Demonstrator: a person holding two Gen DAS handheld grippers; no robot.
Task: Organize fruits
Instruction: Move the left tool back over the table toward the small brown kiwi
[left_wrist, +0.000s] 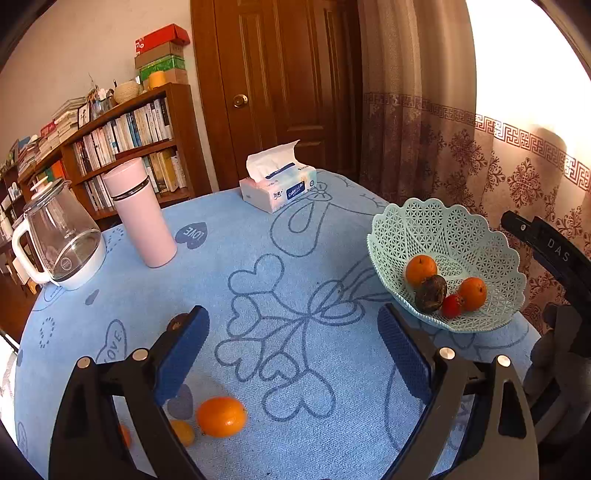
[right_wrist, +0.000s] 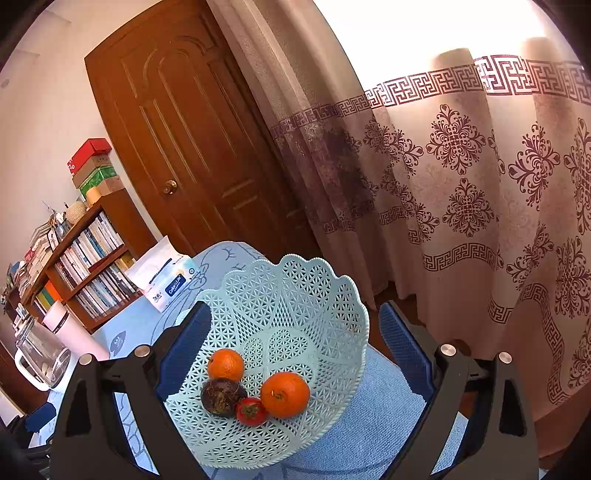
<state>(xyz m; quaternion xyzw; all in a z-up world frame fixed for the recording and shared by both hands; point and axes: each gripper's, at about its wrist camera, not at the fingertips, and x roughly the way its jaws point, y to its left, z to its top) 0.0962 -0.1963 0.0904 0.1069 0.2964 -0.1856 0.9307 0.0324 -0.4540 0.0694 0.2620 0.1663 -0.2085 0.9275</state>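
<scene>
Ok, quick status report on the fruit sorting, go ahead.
Left gripper open, empty, above the cloth. Right gripper open, over the basket. Four fruits in the basket; orange and smaller fruit on the table. Nothing blocking.

1. A tissue pack (left_wrist: 277, 185) sits at the blue tablecloth's (left_wrist: 236, 243) far edge;
2. a pink tumbler (left_wrist: 142, 214) stands just beside a glass kettle (left_wrist: 59, 236);
3. a bookshelf (left_wrist: 122, 144), wooden door (left_wrist: 273, 81) and patterned curtain (right_wrist: 461, 177) stand behind.

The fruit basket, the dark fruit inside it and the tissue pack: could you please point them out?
fruit basket (right_wrist: 325, 295), right wrist view, lattice back wall.
dark fruit (right_wrist: 222, 397), right wrist view, its middle.
tissue pack (left_wrist: 277, 190), left wrist view, front face.
</scene>
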